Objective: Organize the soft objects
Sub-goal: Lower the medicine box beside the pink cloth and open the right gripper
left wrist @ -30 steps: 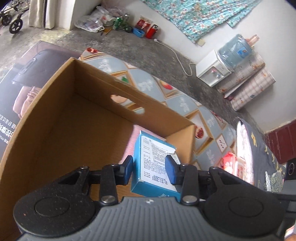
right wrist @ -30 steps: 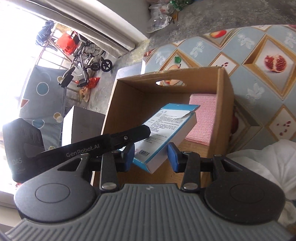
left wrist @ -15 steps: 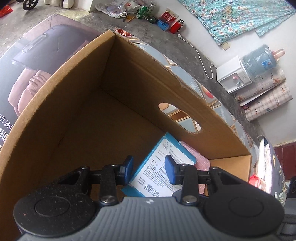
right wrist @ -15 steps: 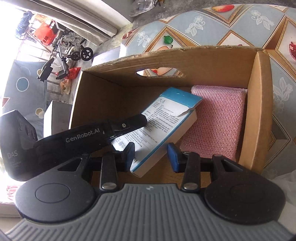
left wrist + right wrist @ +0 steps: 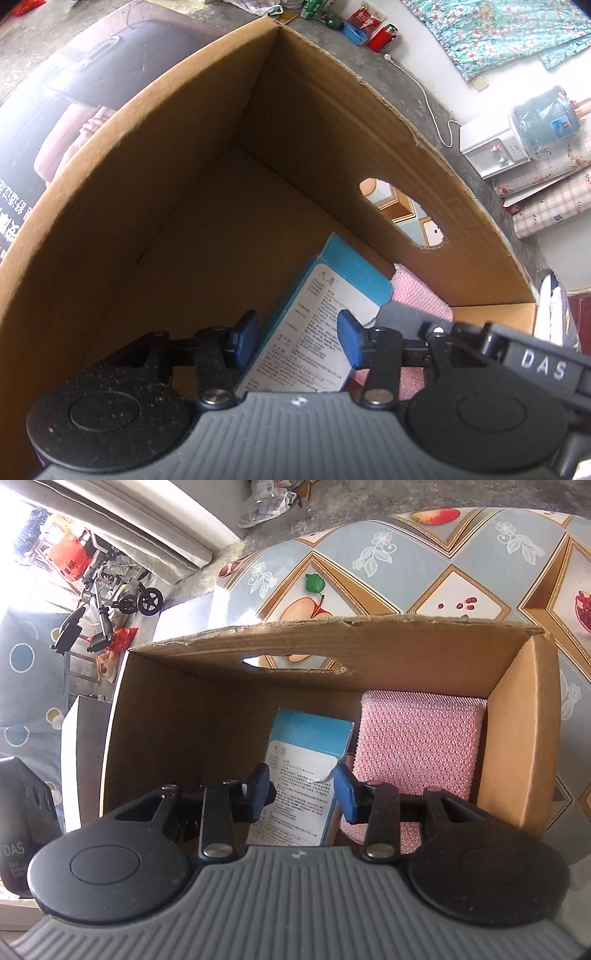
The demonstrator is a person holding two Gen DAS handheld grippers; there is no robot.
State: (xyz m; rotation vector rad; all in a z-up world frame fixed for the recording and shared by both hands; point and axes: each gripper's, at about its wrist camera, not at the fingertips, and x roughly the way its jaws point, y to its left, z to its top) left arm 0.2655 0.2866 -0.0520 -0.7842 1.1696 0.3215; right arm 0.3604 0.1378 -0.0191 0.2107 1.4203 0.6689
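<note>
A blue and white printed box (image 5: 317, 325) lies inside the brown cardboard carton (image 5: 155, 192), next to a pink knitted cloth (image 5: 417, 746) by the carton's right wall. In the right wrist view the box (image 5: 303, 775) lies flat on the carton floor. My left gripper (image 5: 297, 341) hovers over the box with the pads (image 5: 349, 341) apart and off its sides. My right gripper (image 5: 301, 794) straddles the box's near end, jaws apart. The right gripper's body shows at the right of the left wrist view (image 5: 480, 343).
The carton (image 5: 332, 638) stands on a table with a patterned fruit cloth (image 5: 406, 572). A hand hole (image 5: 402, 214) is cut in the carton's far wall. A water dispenser (image 5: 517, 136) and floor clutter lie beyond. A wheelchair (image 5: 118, 587) stands outside.
The box has gone down from a tilted hold above the carton onto the carton floor beside the pink cloth. Both grippers have lowered into the carton, and the left jaws have spread off the box.
</note>
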